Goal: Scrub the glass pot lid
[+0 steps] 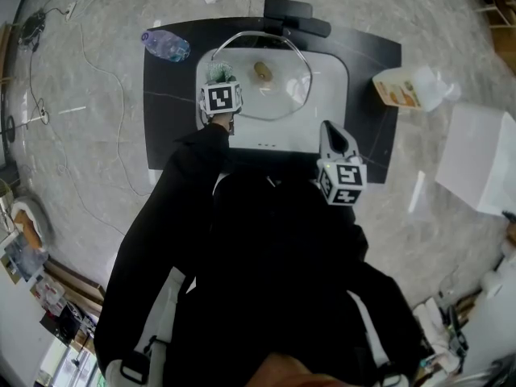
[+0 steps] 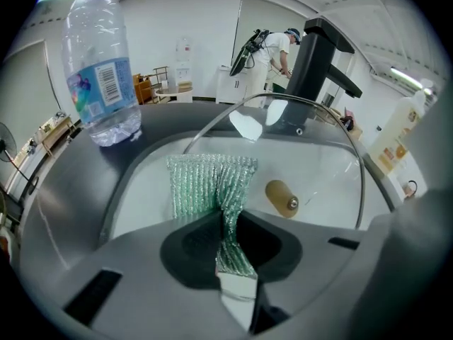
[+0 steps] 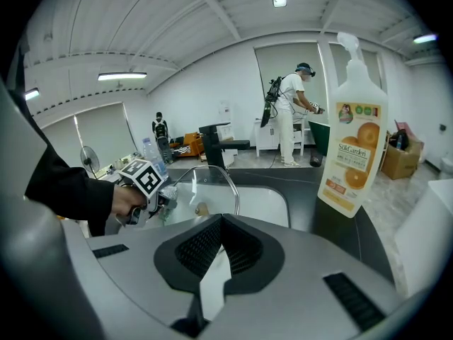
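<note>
The glass pot lid [image 1: 284, 87] leans in the white sink [image 1: 330, 111], its brown knob [image 1: 263, 70] facing me. In the left gripper view the lid's metal rim [image 2: 315, 108] arcs over the basin, with the knob [image 2: 282, 197] just right of the jaws. My left gripper [image 1: 219, 77] is shut on a green scouring cloth [image 2: 212, 186], held at the lid's left edge. My right gripper [image 1: 331, 129] hovers above the counter's front right with its jaws shut and nothing between them. From the right gripper view, the lid [image 3: 225, 179] and the left gripper [image 3: 145, 180] are ahead on the left.
A black faucet [image 1: 294, 16] stands behind the sink on the dark counter [image 1: 173, 119]. A clear water bottle [image 1: 165, 45] is at the back left. An orange-labelled detergent bottle [image 3: 352, 147] stands right of the sink. White boxes [image 1: 480, 156] sit on the floor at right.
</note>
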Demonstrator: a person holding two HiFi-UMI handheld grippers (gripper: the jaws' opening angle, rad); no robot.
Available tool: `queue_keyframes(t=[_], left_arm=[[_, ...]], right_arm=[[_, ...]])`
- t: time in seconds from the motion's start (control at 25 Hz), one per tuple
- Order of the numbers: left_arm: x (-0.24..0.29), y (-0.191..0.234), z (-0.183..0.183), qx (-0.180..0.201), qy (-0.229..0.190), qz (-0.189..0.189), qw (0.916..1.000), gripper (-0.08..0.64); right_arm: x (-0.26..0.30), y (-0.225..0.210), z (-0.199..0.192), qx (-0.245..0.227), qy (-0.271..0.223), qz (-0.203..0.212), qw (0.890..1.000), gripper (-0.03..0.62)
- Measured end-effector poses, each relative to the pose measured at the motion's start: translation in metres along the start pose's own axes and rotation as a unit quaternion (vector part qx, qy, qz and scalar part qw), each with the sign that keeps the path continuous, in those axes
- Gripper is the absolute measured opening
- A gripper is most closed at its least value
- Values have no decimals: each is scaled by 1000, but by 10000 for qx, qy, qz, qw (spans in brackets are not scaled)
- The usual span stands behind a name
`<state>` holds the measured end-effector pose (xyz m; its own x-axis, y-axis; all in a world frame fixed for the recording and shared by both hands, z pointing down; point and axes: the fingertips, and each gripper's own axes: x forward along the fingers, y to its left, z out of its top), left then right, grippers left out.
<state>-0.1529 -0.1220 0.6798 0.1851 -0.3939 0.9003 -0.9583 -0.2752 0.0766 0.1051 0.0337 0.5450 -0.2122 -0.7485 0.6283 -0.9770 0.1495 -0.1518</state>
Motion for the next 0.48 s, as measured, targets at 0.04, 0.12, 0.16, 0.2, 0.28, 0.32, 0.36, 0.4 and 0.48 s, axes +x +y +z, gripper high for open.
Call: queue_keyframes(t=[0.04,0.12,0.16,0.2,0.28,0.32,0.36,0.4,0.48], left_arm=[[3,-9,1,20,-12,-126,9999,60],[9,-23,5,-61,-86,-304,9995,60],[10,-25,7,-140,-116,-314,9993,60],[10,-25,7,-189,-127,-314,9992,60],[11,-27,6,-129,-99,-340,9993,60],[11,-29,6,-77,-79,-370,9993,60],[11,-31,5,-49,-62,-402,9992,60],[10,-32,5,-41,-51,-432,9990,60],[10,-35,5,-27,-36,-473,9989,60]], right_arm=[[1,-1,0,-10,1,-12,10000,2],[1,-2,0,-23,0,-33,10000,2],[1,-2,0,-25,7,-35,10000,2],[0,-2,1,-23,12,-41,10000,2],[-2,-6,1,-2,7,-79,10000,2],[-3,-9,0,22,5,-97,10000,2],[-3,-10,-1,53,10,-104,9999,2],[-4,-10,-2,83,19,-104,9999,2],[-4,-9,-2,104,32,-96,9999,2]])
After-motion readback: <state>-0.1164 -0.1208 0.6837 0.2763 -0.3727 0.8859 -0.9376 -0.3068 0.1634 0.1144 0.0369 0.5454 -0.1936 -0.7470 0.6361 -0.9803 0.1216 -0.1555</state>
